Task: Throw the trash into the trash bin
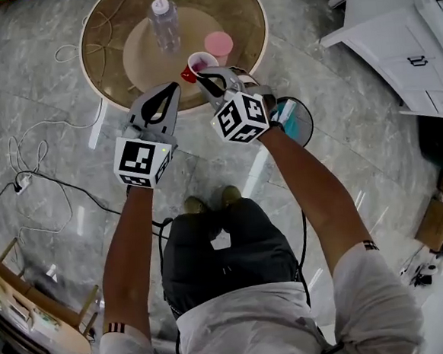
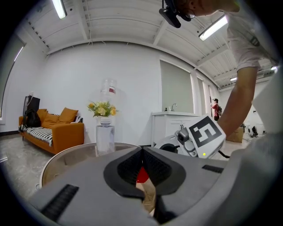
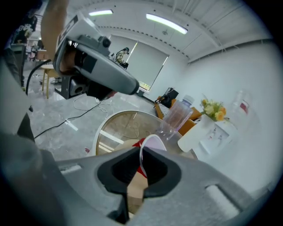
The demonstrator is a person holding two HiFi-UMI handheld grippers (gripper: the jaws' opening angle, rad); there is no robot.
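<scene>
A red paper cup [image 1: 199, 63] with a white inside stands at the near edge of the round glass table [image 1: 103, 29]. My right gripper [image 1: 205, 76] is shut on the cup's near rim; in the right gripper view the thin rim [image 3: 146, 143] runs between the closed pads of the right gripper [image 3: 141, 153]. My left gripper [image 1: 173, 86] hovers just left of the cup, jaws shut and empty. In the left gripper view the red cup [image 2: 141, 175] shows beyond the closed left gripper [image 2: 142, 152]. A teal-rimmed trash bin [image 1: 301, 120] stands on the floor at the right, partly hidden by the right gripper's cube.
A clear plastic bottle [image 1: 164, 22] and a pink lid [image 1: 218, 43] stand farther back on the table. Cables [image 1: 38, 179] trail over the marble floor at the left. A white cabinet [image 1: 401, 36] is at the right. The person's feet are below the table edge.
</scene>
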